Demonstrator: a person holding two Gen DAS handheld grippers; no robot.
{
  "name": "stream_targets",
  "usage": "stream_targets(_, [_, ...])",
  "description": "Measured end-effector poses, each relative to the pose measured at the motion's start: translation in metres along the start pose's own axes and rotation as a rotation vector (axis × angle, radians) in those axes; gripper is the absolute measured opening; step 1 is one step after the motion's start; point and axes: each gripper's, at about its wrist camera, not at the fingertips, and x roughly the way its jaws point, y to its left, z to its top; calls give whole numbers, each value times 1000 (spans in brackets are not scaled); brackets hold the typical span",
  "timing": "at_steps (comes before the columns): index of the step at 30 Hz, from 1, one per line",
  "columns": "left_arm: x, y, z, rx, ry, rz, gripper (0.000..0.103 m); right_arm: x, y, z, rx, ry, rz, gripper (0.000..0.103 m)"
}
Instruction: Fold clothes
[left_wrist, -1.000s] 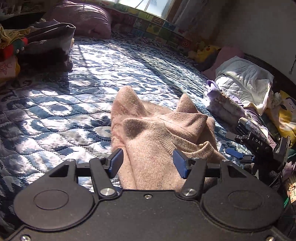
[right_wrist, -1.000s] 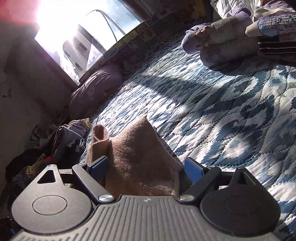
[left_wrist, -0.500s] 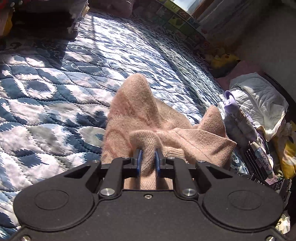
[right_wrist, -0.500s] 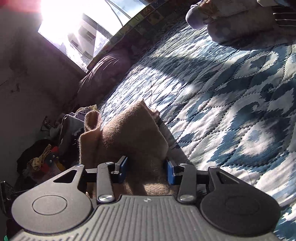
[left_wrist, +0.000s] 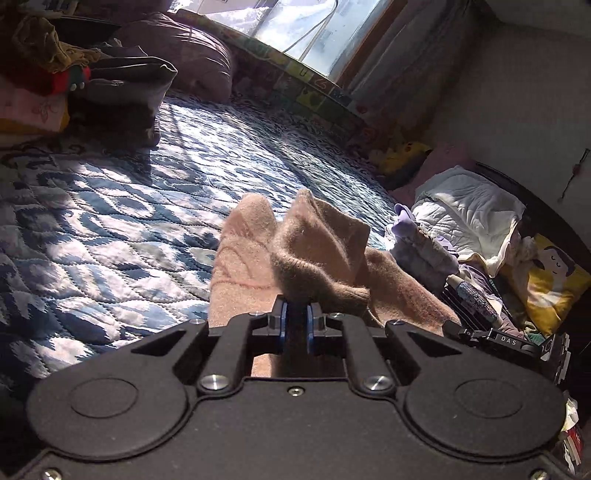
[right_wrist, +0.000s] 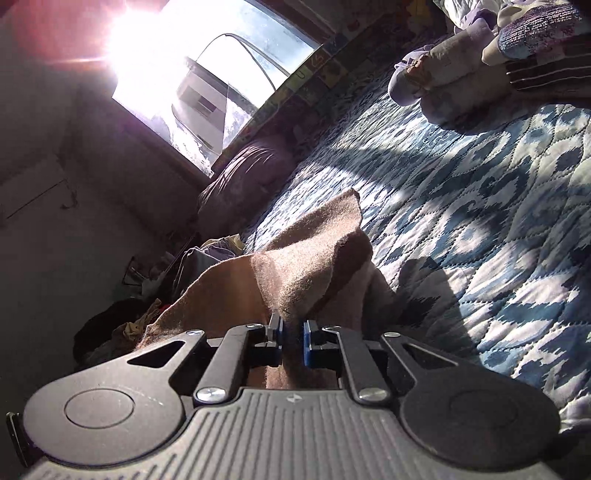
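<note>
Left tongs (left_wrist: 295, 320) are clamped on a bunched fold of the sweater (left_wrist: 325, 243), which sits on the bed (left_wrist: 110, 221). Right tongs (right_wrist: 292, 338) are pinched on another edge of it, lifted off the quilt. It looks like soft, floppy knit, light but stretchy, so grabbing hems or shoulder seams probably beats mid-fabric.

We have 2 wrist views, each low and close over the quilted bed (left_wrist: 110, 229), looking forward along its own fingers. The left view sits level, facing the window (left_wrist: 295, 26) and far wall. The right view is rolled, so its bed (right_wrist: 480, 206) slopes. Both share the window (right_wrist: 221, 92), the purple pillow (left_wrist: 192, 59) (right_wrist: 240, 181) and the pinched sweater (left_wrist: 317, 243) (right_wrist: 306, 266).
</note>
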Motion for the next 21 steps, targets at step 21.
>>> stream_targets(21, [-48,29,-27,9,137,104,40,-66,-2,-50,9,-5,-206,25])
